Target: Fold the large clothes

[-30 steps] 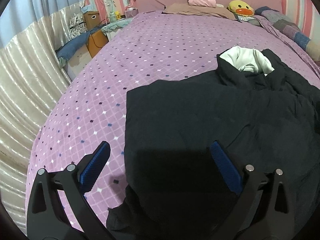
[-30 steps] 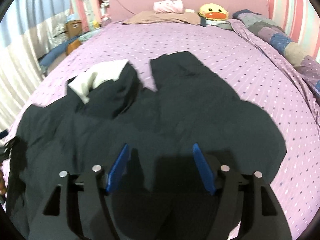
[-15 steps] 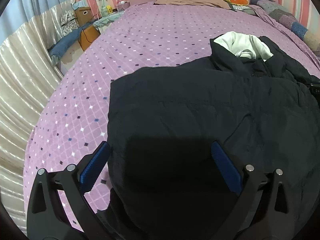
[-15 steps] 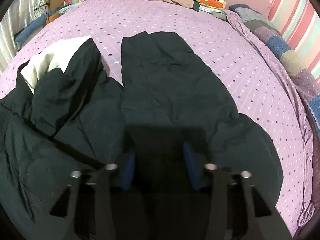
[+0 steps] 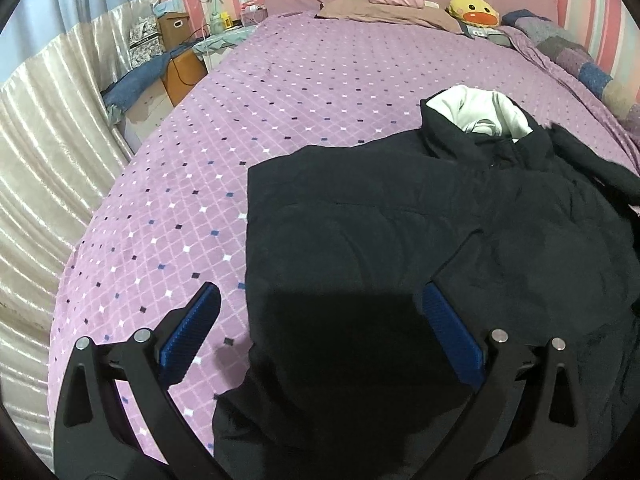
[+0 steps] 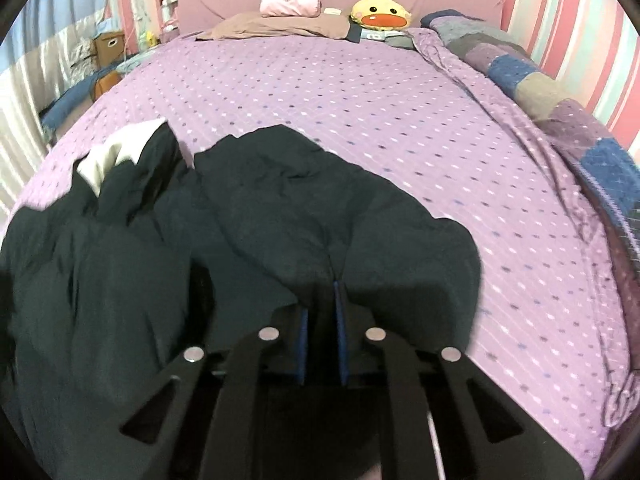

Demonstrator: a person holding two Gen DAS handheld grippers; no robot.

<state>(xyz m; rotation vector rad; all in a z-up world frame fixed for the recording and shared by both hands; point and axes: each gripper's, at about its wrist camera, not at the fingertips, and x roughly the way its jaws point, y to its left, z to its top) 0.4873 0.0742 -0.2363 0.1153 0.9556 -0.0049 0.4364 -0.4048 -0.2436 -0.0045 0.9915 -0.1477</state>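
A large black jacket (image 5: 360,220) lies spread and rumpled on the purple bed (image 5: 300,60), its white lining (image 5: 476,112) showing at the collar. My left gripper (image 5: 318,296) hovers open over the jacket's near left edge, with nothing pinched between its blue pads. In the right wrist view the jacket (image 6: 280,208) fills the near left, its white lining (image 6: 108,156) showing at the far left. My right gripper (image 6: 320,300) is closing, and its blue pads pinch a raised fold of the black fabric.
Pillows (image 6: 276,26), a pink roll (image 6: 290,2) and a yellow duck plush (image 6: 380,14) sit at the headboard. A patchwork quilt (image 6: 560,96) runs along the bed's right side. A shiny curtain (image 5: 44,152) and bedside boxes (image 5: 172,28) are to the left.
My right gripper's jaws have drawn together from wide apart onto a fold of the jacket, and it has shifted across the bed. The left gripper stays open and has barely shifted.
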